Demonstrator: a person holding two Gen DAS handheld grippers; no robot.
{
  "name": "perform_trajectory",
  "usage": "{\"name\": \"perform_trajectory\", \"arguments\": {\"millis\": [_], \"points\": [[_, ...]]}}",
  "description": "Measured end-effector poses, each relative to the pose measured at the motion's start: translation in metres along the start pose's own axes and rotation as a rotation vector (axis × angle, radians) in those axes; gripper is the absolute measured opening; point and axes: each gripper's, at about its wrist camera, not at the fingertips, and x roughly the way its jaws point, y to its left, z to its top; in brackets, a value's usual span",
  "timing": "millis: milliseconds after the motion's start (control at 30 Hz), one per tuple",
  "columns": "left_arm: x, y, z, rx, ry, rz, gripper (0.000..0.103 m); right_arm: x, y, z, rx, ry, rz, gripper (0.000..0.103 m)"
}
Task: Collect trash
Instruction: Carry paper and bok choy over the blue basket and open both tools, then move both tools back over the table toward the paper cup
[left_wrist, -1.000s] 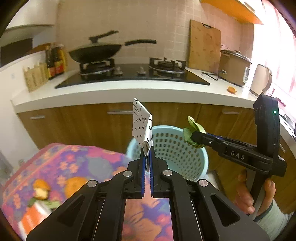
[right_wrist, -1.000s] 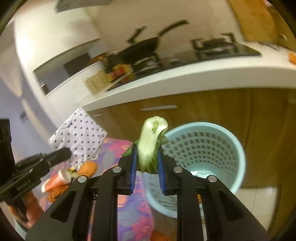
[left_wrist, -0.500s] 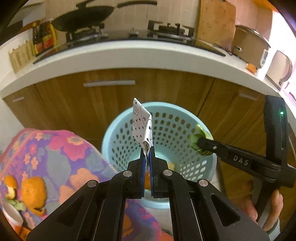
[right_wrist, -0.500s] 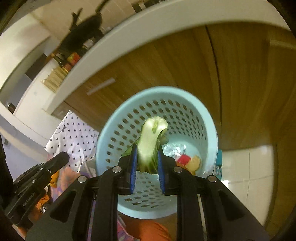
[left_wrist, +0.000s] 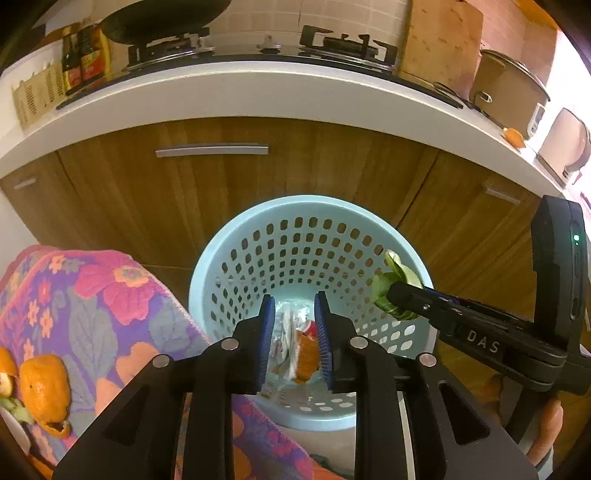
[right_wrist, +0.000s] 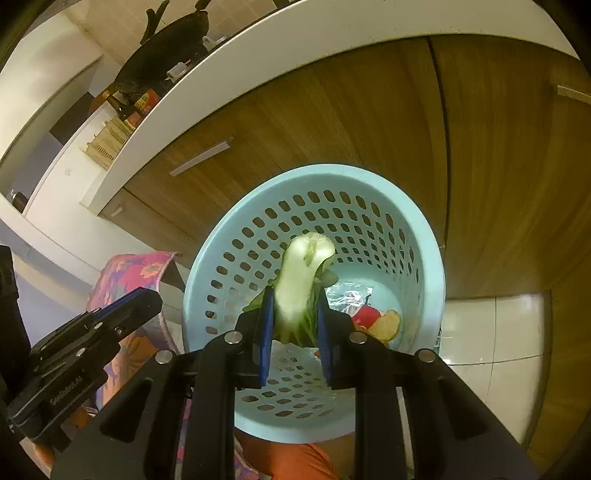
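A light blue perforated trash basket (left_wrist: 255, 236) stands on the floor against the wooden cabinets; it also shows in the right wrist view (right_wrist: 413, 206). My left gripper (left_wrist: 294, 308) is open and empty above the basket's mouth. Wrappers and scraps (left_wrist: 295, 339) lie at the basket's bottom. My right gripper (right_wrist: 294, 308) is shut on a pale green bok choy stem (right_wrist: 303, 280) and holds it over the basket's right rim; the stem also shows in the left wrist view (left_wrist: 391, 291). Orange peel (left_wrist: 44, 387) lies on the floral cloth.
A table with a floral cloth (left_wrist: 92, 306) stands left of the basket. The white countertop (left_wrist: 258, 92) above the cabinets carries a stove with a wok (left_wrist: 159, 18), bottles (left_wrist: 85, 55), a cutting board (left_wrist: 439, 40) and a rice cooker (left_wrist: 509, 96).
My left gripper opened and the spotted white paper it held is gone from its jaws. Both grippers dropped closer over the basket. The right gripper keeps its hold on the stem.
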Motion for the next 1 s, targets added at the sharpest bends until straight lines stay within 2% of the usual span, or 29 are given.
{"name": "perform_trajectory", "arguments": {"millis": [100,267,333,400,467,633,767,1000], "points": [[-0.005,0.002,-0.002,-0.003,-0.006,0.004,0.027,-0.002,-0.001,-0.001,-0.005,0.007,0.001,0.021],[-0.023,0.008,-0.007,-0.016,-0.038,-0.004,0.031,-0.004,-0.004,-0.004,0.0,0.01,-0.007,0.022],[-0.031,0.009,-0.009,-0.017,-0.054,-0.005,0.036,-0.008,-0.004,-0.005,0.003,0.005,-0.002,0.024],[-0.038,0.011,-0.011,-0.016,-0.065,-0.008,0.038,-0.011,-0.003,-0.005,0.003,-0.002,0.004,0.031],[-0.045,0.011,-0.013,-0.016,-0.075,-0.006,0.038,-0.015,0.001,-0.006,-0.011,-0.014,0.008,0.045],[-0.063,0.017,-0.019,-0.027,-0.097,0.002,0.039,-0.021,0.013,-0.01,-0.031,-0.023,0.02,0.045],[-0.092,0.027,-0.03,-0.062,-0.149,0.005,0.04,-0.032,0.029,-0.014,-0.067,-0.047,0.058,0.046],[-0.153,0.045,-0.054,-0.1,-0.252,0.062,0.055,-0.055,0.087,-0.028,-0.208,-0.093,0.164,0.046]]}}
